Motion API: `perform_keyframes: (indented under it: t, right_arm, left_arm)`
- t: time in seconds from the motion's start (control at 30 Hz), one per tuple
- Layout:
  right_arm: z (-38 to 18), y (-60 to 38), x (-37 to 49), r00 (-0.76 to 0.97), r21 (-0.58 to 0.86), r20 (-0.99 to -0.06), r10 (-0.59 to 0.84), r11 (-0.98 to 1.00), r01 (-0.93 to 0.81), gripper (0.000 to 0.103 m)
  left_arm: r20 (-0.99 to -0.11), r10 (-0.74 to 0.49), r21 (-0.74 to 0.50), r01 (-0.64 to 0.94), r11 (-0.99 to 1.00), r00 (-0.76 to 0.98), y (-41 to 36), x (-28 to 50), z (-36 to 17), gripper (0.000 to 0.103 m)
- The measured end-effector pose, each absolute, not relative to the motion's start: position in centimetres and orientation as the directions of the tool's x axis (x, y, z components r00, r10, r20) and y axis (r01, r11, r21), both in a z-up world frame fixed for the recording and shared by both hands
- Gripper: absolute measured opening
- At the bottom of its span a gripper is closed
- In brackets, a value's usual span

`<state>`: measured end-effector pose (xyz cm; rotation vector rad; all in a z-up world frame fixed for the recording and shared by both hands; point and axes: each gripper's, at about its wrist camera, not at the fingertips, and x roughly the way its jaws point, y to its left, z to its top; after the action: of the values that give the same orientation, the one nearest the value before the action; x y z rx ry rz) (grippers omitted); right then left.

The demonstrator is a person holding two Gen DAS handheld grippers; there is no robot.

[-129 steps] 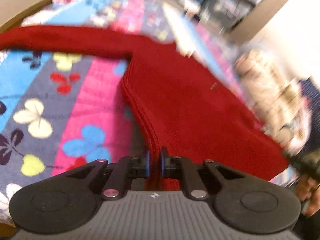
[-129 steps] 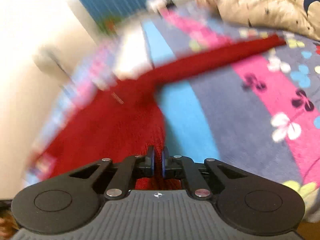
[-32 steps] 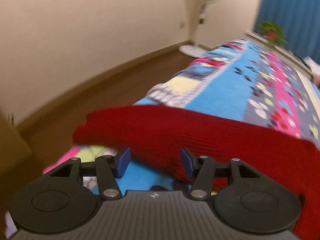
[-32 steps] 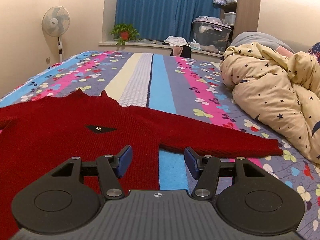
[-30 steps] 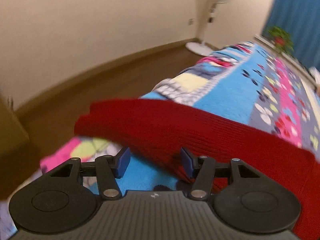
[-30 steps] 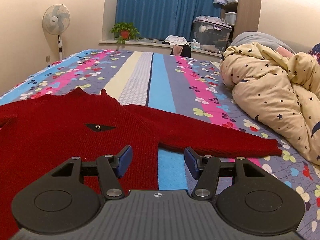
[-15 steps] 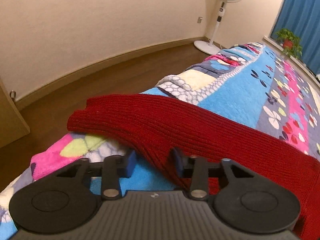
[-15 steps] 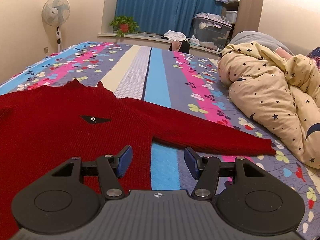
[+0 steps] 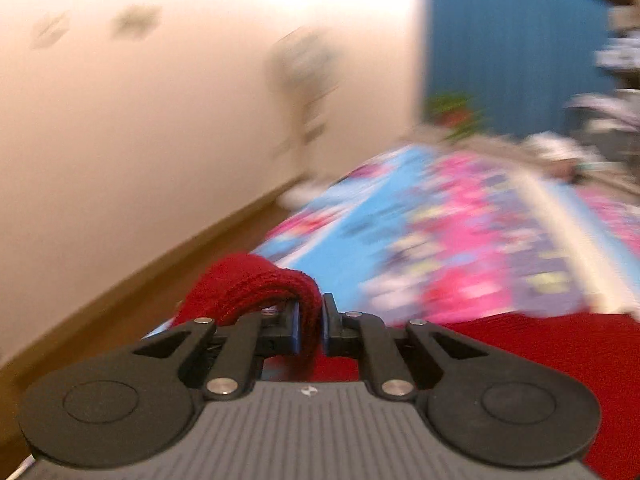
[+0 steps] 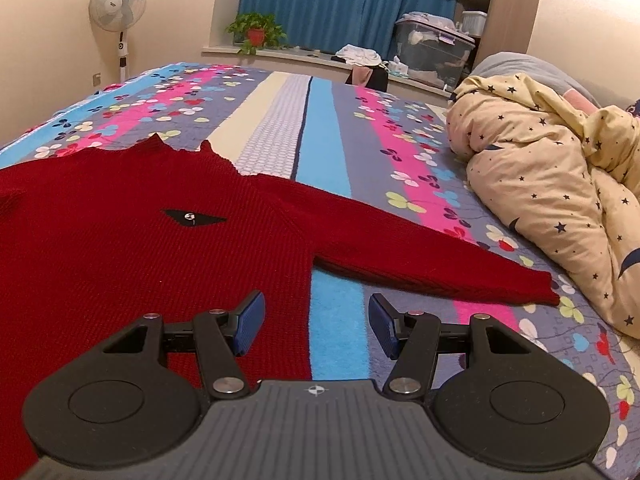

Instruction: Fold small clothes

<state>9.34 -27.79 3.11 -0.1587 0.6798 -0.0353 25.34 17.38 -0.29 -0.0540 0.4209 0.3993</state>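
A red knit sweater (image 10: 132,248) lies flat on the striped flowered bedspread (image 10: 320,132), its right sleeve (image 10: 432,264) stretched out toward the right. My right gripper (image 10: 316,326) is open and empty, low over the sweater's right side edge. In the left wrist view my left gripper (image 9: 310,326) is shut on the sweater's left sleeve cuff (image 9: 256,286), which is lifted and loops over the left finger. The rest of the sweater (image 9: 540,340) shows red at the lower right of that view.
A cream star-print duvet (image 10: 560,184) is heaped on the bed's right side. A standing fan (image 10: 116,12), a potted plant (image 10: 256,32) and a storage box (image 10: 432,52) are beyond the bed. The left wrist view is blurred; wooden floor (image 9: 132,292) lies left of the bed.
My left gripper has closed on the left sleeve cuff, lifted it off the bed and swung right. My right gripper stays open and has barely moved.
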Motion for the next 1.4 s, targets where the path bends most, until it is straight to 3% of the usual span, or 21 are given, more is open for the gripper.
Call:
perform_keyframes:
  t: [0.1,0.2,0.3,0.37,0.43,0.57,0.6,0.7,0.73,0.9,0.97,1.13,1.23,1.4]
  right_arm:
    - [3.0,-27.3,9.5,0.778,-0.166,-0.622,-0.083,0.986,-0.029,0.059]
    - [2.9,-27.1,9.6,0.77,-0.163,-0.632,-0.091,0.987,-0.017,0.059]
    - [2.7,-27.2,9.7,0.765,-0.165,-0.637,-0.098,0.986,-0.012,0.059]
    - [2.7,-27.7,9.9,0.759,-0.153,-0.643,-0.102,0.988,0.003,0.059]
    - [2.7,-28.2,10.1,0.754,-0.132,-0.649,-0.101,0.991,0.02,0.059]
    - [2.7,-29.2,10.4,0.748,-0.086,-0.659,-0.074,0.996,0.022,0.058]
    - [2.7,-29.3,10.7,0.751,-0.073,-0.657,-0.06,0.997,0.015,0.054]
    - [2.8,-29.2,11.9,0.764,-0.017,-0.645,-0.015,1.0,0.006,0.018]
    - [2.9,-29.1,12.4,0.771,0.005,-0.637,0.001,1.0,0.003,0.015]
    - [2.7,-25.2,15.9,0.805,0.066,-0.581,0.117,0.993,-0.096,0.017]
    - [1.7,-23.2,17.5,0.795,0.051,-0.592,0.136,0.99,-0.131,0.026]
    - [-0.2,-18.1,19.7,0.814,-0.094,-0.566,0.129,0.971,-0.219,0.049]
    - [-1.0,-15.5,21.1,0.839,-0.202,-0.534,0.11,0.946,-0.253,0.053]
    - [-2.9,-11.8,23.7,0.855,-0.362,-0.514,0.07,0.886,-0.29,0.055]
  left_arm:
    - [-0.314,0.189,0.067,-0.177,0.982,0.93,7.9,25.7,1.2,0.01]
    - [-0.285,0.029,0.06,-0.012,0.998,0.958,-1.3,25.9,1.4,0.01]
    - [-0.353,-0.084,0.086,0.122,0.989,0.932,-9.8,26.6,-0.9,0.012]
    - [-0.472,-0.183,0.063,0.24,0.969,0.863,-13.6,27.1,-3.5,0.018]
    - [-0.564,-0.229,0.023,0.293,0.956,0.793,-14.8,27.0,-5.7,0.038]
    - [-0.56,-0.188,0.043,0.255,0.966,0.807,-11.1,24.3,-7.6,0.039]
    - [-0.559,-0.171,0.046,0.237,0.971,0.811,-9.7,23.6,-7.9,0.039]
    - [-0.55,-0.088,0.102,0.171,0.98,0.831,-5.4,20.7,-8.5,0.039]
    - [-0.543,-0.049,0.131,0.142,0.981,0.838,-4.3,19.8,-9.0,0.039]
    - [-0.558,0.038,0.147,0.054,0.988,0.829,0.1,16.0,-12.2,0.041]
    - [-0.499,0.03,0.128,0.04,0.991,0.866,0.4,14.2,-12.8,0.04]
    - [-0.466,0.125,0.265,0.004,0.964,0.876,-1.5,13.7,-13.4,0.041]
    - [-0.447,0.152,0.315,-0.004,0.949,0.882,-2.7,13.9,-13.7,0.04]
    - [-0.459,0.131,0.282,0.004,0.959,0.879,-2.6,14.3,-14.0,0.041]
